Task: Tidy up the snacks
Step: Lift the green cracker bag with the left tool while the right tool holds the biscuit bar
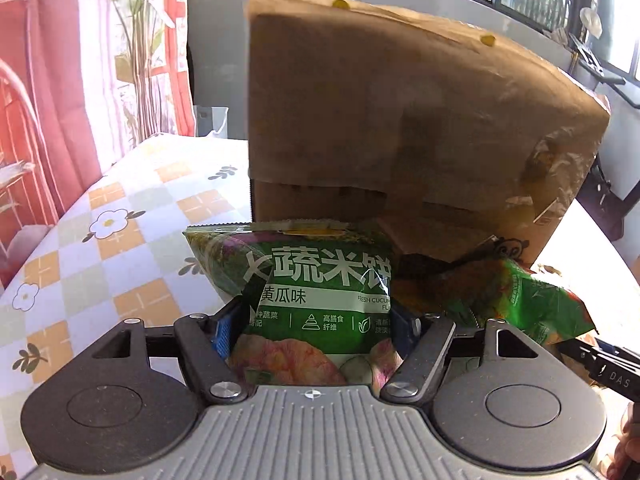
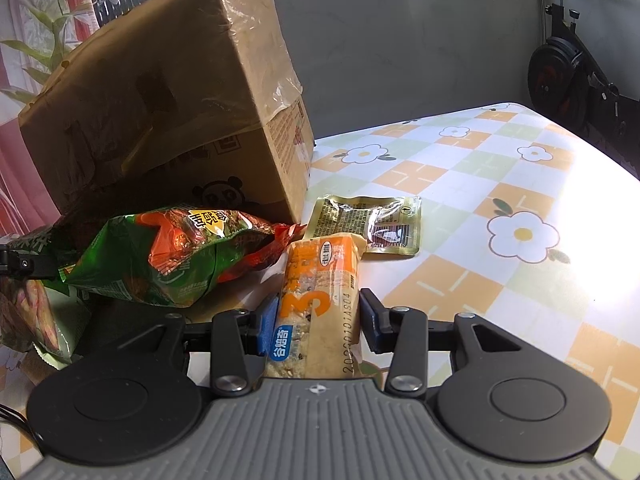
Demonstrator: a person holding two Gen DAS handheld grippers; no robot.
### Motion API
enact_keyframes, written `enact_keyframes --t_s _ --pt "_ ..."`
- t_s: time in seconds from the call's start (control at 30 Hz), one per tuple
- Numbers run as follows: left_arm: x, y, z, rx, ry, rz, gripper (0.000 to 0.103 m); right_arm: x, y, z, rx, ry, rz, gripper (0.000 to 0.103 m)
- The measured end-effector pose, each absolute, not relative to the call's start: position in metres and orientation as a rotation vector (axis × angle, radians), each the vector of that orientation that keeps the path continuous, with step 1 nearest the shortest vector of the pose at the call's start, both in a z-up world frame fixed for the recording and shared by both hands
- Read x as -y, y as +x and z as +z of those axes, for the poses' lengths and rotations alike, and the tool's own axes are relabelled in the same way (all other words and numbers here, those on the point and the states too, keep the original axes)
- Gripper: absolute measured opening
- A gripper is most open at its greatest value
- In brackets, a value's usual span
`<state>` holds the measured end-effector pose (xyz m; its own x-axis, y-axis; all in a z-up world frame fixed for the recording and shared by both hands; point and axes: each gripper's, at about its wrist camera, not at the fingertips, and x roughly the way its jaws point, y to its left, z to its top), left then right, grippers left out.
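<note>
My left gripper is shut on a green cucumber rice-cracker bag, held in front of a brown cardboard box. My right gripper is shut on an orange-and-clear cereal bar, near the table. A green-and-orange snack bag lies against the box; it also shows in the left wrist view. A small gold sachet lies flat on the table just beyond the bar.
The table has a checked cloth with flowers. Red curtains and a plant stand at the left. An exercise bike stands beyond the table's far right. The right gripper's tip shows at the left view's right edge.
</note>
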<state>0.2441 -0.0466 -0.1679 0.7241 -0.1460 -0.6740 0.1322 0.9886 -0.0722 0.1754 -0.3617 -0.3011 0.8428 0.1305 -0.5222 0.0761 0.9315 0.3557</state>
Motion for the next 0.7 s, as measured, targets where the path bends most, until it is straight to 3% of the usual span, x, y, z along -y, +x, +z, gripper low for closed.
enact_keyframes --t_s 0.7 --pt "-0.052 0.271 -0.166 -0.783 -0.005 -0.041 0.076 0.354 0.174 -0.299 -0.583 0.305 0.006 0.045"
